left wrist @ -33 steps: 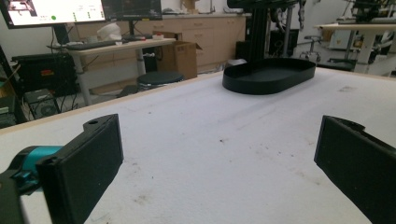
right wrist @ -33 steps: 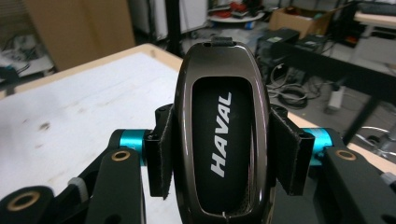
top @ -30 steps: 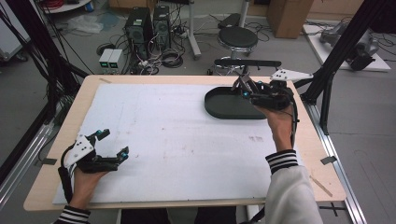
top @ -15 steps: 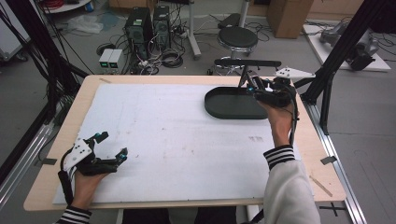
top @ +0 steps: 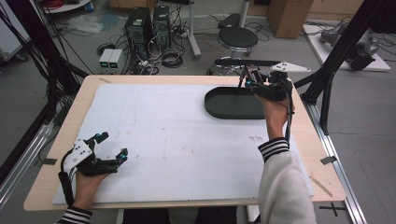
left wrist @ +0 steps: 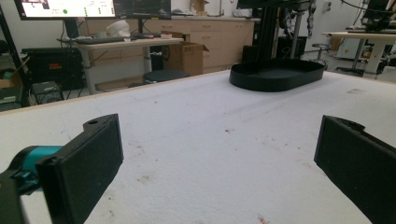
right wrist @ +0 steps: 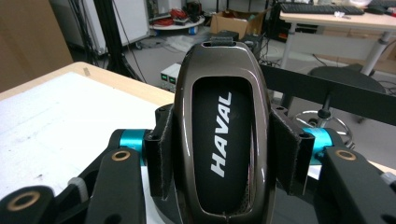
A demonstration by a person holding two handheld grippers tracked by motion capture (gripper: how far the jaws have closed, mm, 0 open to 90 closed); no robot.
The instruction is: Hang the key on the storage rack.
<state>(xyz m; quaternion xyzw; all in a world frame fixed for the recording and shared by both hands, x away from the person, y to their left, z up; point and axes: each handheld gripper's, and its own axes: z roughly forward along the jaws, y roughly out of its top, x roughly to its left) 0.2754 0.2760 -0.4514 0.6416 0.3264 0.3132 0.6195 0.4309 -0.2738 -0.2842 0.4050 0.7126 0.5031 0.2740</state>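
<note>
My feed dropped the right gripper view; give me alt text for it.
The right gripper has its fingers shut on a glossy brown key fob marked HAVAL, held upright. Behind it are the white table, a stool and a desk.

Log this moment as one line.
right gripper: shut on key fob | above black tray | left gripper: open, on white mat

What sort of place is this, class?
Probably a robotics lab or workshop: black desktop computer towers with tangled cables on the floor, a black aluminium frame around the white-topped table, and monitor-topped desks behind.
</note>
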